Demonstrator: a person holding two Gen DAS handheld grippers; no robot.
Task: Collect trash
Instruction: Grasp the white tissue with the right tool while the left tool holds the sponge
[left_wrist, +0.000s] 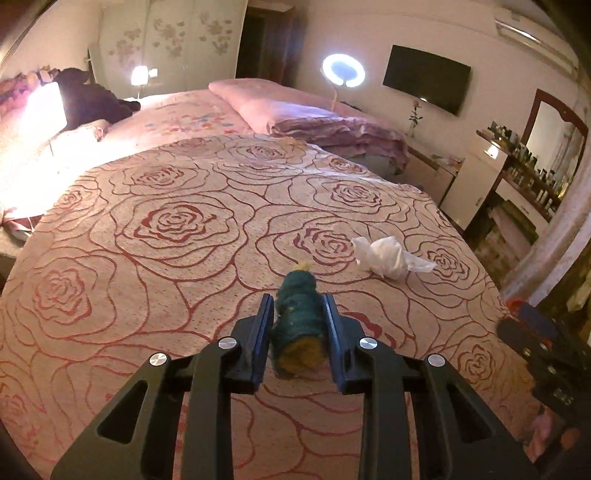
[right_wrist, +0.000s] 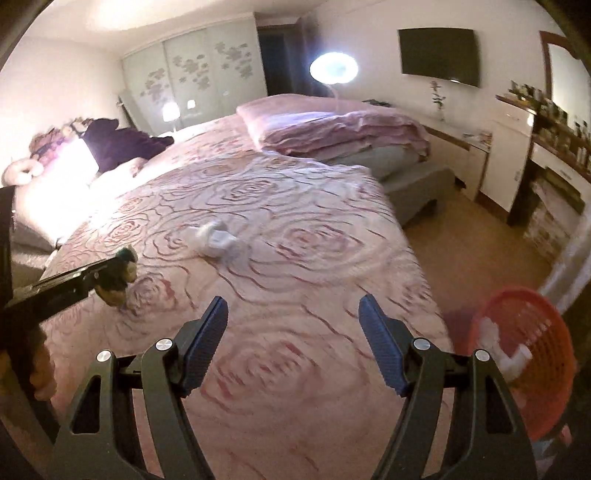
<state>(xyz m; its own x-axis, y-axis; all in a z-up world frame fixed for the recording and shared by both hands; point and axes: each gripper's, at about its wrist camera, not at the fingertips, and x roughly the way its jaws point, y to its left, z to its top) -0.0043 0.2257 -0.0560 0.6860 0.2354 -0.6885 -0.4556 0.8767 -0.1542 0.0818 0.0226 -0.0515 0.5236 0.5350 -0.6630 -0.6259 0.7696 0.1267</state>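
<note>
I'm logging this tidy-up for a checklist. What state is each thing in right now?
Left gripper: shut on the sponge.
Sponge: rolled up, squeezed between the pads.
Right gripper: open, empty.
Tissue: crumpled, lying loose on the bedspread.
Basket: on the floor beside the bed, something white inside.
Ring lamp: on.
TV: off.
</note>
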